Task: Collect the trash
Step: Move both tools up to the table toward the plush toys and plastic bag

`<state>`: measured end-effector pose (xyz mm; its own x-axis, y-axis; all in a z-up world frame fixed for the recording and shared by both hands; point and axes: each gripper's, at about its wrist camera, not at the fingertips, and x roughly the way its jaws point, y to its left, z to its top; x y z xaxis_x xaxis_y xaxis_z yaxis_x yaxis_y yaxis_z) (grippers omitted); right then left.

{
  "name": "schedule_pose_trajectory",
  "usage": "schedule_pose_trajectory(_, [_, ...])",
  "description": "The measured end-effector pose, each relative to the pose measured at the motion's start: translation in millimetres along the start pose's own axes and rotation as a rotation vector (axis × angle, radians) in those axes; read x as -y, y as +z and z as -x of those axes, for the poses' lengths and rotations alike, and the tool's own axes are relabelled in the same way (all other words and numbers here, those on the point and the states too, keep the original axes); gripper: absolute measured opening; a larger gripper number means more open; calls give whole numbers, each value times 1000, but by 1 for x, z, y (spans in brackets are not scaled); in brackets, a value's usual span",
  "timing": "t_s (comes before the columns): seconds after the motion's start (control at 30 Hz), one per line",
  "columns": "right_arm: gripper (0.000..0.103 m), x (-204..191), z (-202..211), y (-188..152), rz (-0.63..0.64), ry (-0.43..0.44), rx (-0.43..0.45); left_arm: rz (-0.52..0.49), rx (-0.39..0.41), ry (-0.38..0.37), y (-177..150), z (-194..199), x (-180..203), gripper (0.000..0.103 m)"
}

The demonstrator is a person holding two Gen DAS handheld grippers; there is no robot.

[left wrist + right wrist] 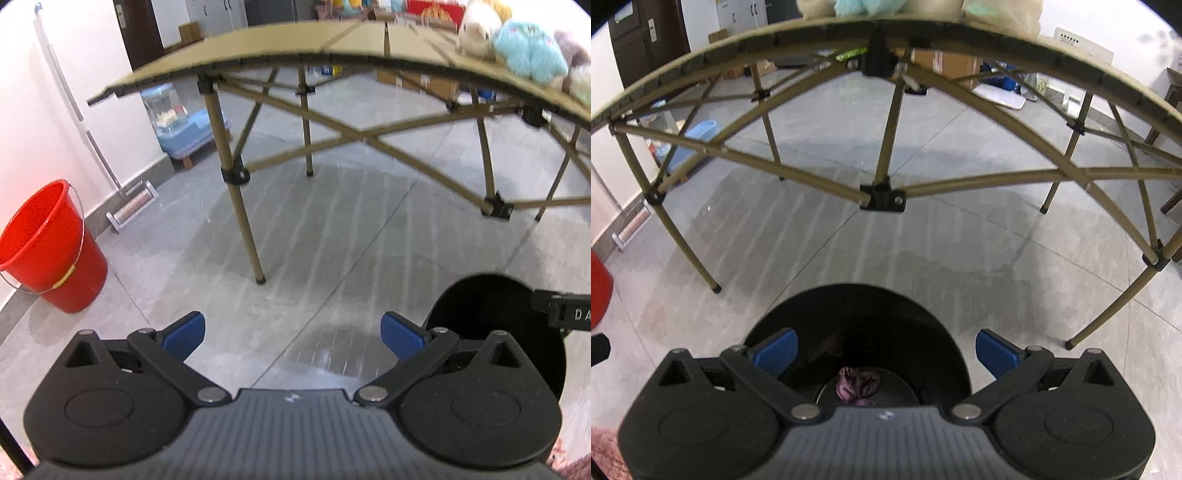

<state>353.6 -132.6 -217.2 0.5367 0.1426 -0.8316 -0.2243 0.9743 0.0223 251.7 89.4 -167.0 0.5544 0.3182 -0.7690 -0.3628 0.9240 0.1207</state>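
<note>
A black round trash bin (pixel 849 317) stands on the grey floor right below my right gripper (pixel 886 352), which is open and empty above its mouth. A crumpled purple piece of trash (pixel 857 384) lies at the bottom of the bin. The bin also shows at the lower right of the left wrist view (pixel 491 306), to the right of my left gripper (pixel 293 334). My left gripper is open and empty above bare floor.
A tan folding table (pixel 280 40) with crossed legs (pixel 882 195) stands ahead, plush toys (pixel 528 48) on its top. A red bucket (pixel 48 247) and a mop (pixel 129 206) stand by the left wall. Boxes (pixel 945 61) lie behind the table.
</note>
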Motion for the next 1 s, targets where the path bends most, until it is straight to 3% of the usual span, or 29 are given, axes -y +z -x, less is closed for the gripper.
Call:
schedule_pose_trajectory(0.2, [103,5,22,6,9,-7,81,43,68,-23,9,18,-3,103])
schedule_pose_trajectory(0.47, [103,11,66,7,56,-15,254,57,194,-63,21,51,4,103])
schedule_pose_trajectory(0.67, [103,25,99,12,28,5,364,56,284,-93,36,70,15,103])
schedule_pose_trajectory(1.0, [103,52,141,28,-27,-24,590,61,370,-139,73,87,38,103])
